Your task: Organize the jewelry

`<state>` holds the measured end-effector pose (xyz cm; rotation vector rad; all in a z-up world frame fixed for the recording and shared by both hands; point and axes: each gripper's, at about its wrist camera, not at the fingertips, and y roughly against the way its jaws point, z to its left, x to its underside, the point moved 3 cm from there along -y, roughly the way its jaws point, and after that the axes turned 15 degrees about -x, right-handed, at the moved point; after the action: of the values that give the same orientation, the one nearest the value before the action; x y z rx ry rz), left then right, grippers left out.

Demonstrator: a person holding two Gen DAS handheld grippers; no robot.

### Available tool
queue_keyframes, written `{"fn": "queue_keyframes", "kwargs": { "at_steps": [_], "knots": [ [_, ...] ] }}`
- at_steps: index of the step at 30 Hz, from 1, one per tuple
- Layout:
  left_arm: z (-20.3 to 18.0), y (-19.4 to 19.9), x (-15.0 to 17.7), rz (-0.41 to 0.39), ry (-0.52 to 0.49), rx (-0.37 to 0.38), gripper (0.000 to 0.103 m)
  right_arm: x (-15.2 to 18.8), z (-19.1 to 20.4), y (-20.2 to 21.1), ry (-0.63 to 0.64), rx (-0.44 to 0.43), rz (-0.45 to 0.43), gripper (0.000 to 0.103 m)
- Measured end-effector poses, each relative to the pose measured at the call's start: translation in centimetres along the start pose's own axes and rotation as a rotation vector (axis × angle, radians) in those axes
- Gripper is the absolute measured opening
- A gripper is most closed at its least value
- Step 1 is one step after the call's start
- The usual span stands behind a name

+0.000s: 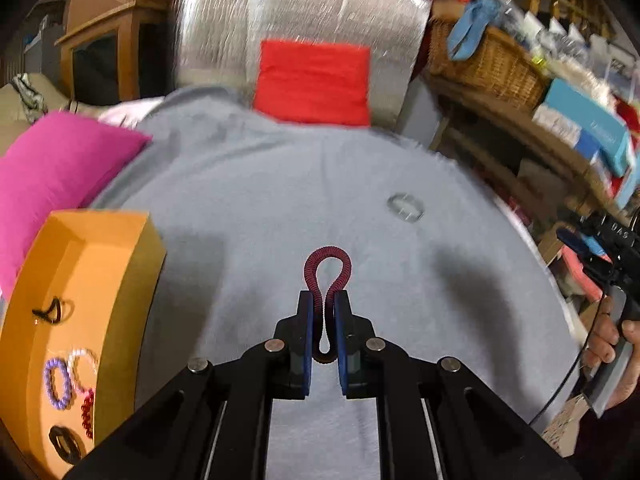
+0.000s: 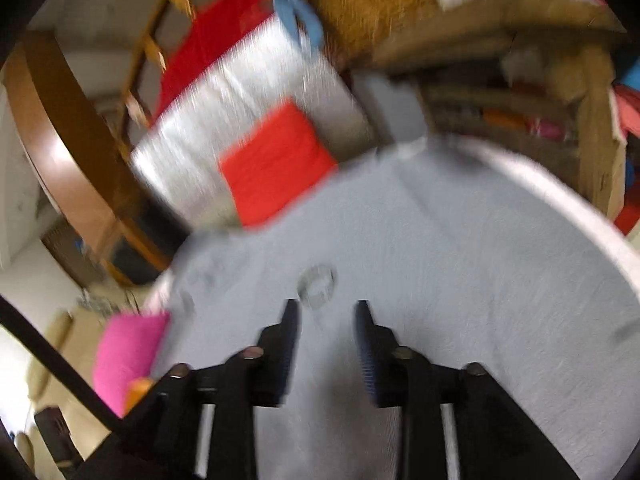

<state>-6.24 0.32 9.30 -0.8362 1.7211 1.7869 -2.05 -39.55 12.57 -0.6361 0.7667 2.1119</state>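
One blurred clear ring (image 2: 317, 287) on cloth (image 2: 460, 272)

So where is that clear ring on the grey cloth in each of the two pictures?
Left wrist view: the clear ring lies right of centre, beyond the pinched dark red bracelet.
Right wrist view: the clear ring lies just ahead of the open hand-held gripper.
Shared landmark: the red cushion.

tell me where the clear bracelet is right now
The clear bracelet lies flat on the grey cloth, right of centre in the left wrist view, beyond the dark red bracelet; in the right wrist view it lies just ahead of the right gripper.
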Motion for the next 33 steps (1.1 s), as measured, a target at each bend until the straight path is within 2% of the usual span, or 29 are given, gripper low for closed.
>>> {"fn": "queue_keyframes", "kwargs": {
  "at_steps": [1, 2, 3, 5, 11, 14, 17, 21, 24, 25, 27, 28, 29, 31, 33],
  "knots": [
    [-0.2, 0.2, -0.2, -0.012, 0.006, 0.013, 0.01, -0.9, 0.4, 1.1, 0.007, -0.008, -0.064, 0.081],
    [-0.5, -0.1, -0.5, -0.024, 0.016, 0.035, 0.01, -1.2, 0.7, 1.3, 0.016, -0.011, -0.088, 0.085],
    [-0.7, -0.5, -0.6, -0.029, 0.021, 0.047, 0.01, -1.7, 1.2, 1.0, 0.048, -0.014, -0.098, 0.085],
    [-1.1, -2.3, -0.5, -0.037, 0.022, 0.065, 0.01, -2.1, 1.7, -1.1, 0.099, 0.011, -0.044, 0.085],
    [-0.5, -7.1, -0.2, 0.057, 0.03, 0.092, 0.01, -0.5, 0.5, -14.0, 0.164, 0.1, 0.265, 0.085],
    [-0.3, -8.1, -0.4, 0.074, 0.017, 0.076, 0.01, 0.2, 0.4, -19.2, 0.186, 0.133, 0.349, 0.085],
    [-0.1, -8.9, 0.0, 0.115, 0.01, 0.069, 0.01, 0.6, 0.0, -23.5, 0.237, 0.207, 0.434, 0.085],
    [-0.1, -9.5, 0.2, 0.128, 0.004, 0.054, 0.01, 1.4, -1.7, -26.9, 0.22, 0.296, 0.521, 0.085],
    [0.1, -10.1, 0.1, 0.144, 0.016, 0.042, 0.01, 2.1, -2.8, -27.6, 0.225, 0.354, 0.55, 0.085],
    [0.0, -10.1, 0.1, 0.145, 0.017, 0.045, 0.01, 2.3, -2.9, -27.8, 0.217, 0.347, 0.552, 0.085],
    [-0.2, -9.9, 0.2, 0.14, 0.011, 0.052, 0.01, 2.5, -3.0, -27.9, 0.211, 0.338, 0.54, 0.083],
    [-0.4, -9.7, 0.2, 0.137, 0.006, 0.055, 0.01, 2.7, -2.9, -27.9, 0.226, 0.349, 0.535, 0.076],
    [-0.4, -9.6, 0.2, 0.135, 0.002, 0.057, 0.01, 2.9, -2.9, -27.7, 0.236, 0.355, 0.536, 0.065],
    [-0.4, -9.2, 0.3, 0.129, 0.0, 0.056, 0.01, 3.3, -2.7, -27.6, 0.239, 0.351, 0.532, 0.052],
    [-0.3, -8.9, 0.3, 0.125, 0.002, 0.055, 0.01, 3.4, -2.6, -27.2, 0.237, 0.349, 0.521, 0.051]
  ]
}}
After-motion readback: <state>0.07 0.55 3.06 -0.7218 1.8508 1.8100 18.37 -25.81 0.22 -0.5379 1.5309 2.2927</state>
